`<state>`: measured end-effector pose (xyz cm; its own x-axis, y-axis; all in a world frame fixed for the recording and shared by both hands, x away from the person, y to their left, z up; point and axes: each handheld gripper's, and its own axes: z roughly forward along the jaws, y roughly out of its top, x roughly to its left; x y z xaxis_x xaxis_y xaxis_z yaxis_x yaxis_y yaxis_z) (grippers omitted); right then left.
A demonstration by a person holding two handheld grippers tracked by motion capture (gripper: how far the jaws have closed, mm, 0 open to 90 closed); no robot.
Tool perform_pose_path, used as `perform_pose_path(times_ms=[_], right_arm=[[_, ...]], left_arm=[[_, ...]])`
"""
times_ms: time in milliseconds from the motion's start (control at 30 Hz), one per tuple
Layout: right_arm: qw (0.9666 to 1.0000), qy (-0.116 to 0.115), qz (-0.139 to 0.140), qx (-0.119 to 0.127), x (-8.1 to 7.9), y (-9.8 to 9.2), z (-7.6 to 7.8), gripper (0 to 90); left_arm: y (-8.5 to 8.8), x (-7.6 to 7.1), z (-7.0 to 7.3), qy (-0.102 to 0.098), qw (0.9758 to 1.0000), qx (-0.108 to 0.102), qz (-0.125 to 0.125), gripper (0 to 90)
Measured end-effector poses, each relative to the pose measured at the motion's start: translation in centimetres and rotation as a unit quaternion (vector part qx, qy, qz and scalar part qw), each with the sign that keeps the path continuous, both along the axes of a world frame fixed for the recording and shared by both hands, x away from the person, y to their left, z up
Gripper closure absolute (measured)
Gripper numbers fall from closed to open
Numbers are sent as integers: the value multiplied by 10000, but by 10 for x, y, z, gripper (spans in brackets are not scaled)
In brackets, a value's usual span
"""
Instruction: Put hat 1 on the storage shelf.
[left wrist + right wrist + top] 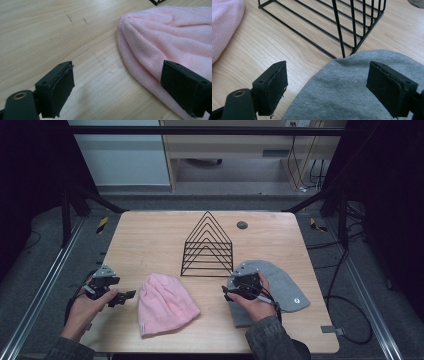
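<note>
Nearest to us, at the lower left of the high view, our left gripper [121, 296] rests low over the bench [150, 232], its jaws standing open and pointing toward the pink hat [165, 304] just to its right. In the left gripper view the open jaws frame bare wood at the lower left, while the pink hat [172, 42] fills the upper right of the frame; the right-hand jaw sits in front of the hat's edge, and nothing is held between the jaws. At the lower right of the high view our right gripper [231, 290] hovers over the left edge of the grey hat [287, 287], which lies flat on the bench. In the right gripper view its jaws are also open, spread wide above the grey hat [352, 85], with the fabric running beneath the gap; we cannot tell whether the pads touch it. Farther back, at the middle of the bench, stands the black wire rack [207, 247], its near corner just beside the grey hat. Beyond it, toward the upper right of the bench, sits a small dark round cap [242, 225].
</note>
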<state>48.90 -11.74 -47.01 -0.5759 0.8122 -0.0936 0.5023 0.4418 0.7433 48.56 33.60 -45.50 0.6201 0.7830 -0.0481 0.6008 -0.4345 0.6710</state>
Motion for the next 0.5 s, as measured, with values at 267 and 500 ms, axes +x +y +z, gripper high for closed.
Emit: perform_pose_path(times_ms=[267, 500], right_arm=[[9999, -87, -36, 108, -4, -3, 3, 206], [9996, -146, -240, -14, -5, -11, 5, 220]], left_arm=[[-28, 20, 30, 169, 9995, -82, -241, 120], [-47, 30, 47, 141, 9994, 147, -287, 100]])
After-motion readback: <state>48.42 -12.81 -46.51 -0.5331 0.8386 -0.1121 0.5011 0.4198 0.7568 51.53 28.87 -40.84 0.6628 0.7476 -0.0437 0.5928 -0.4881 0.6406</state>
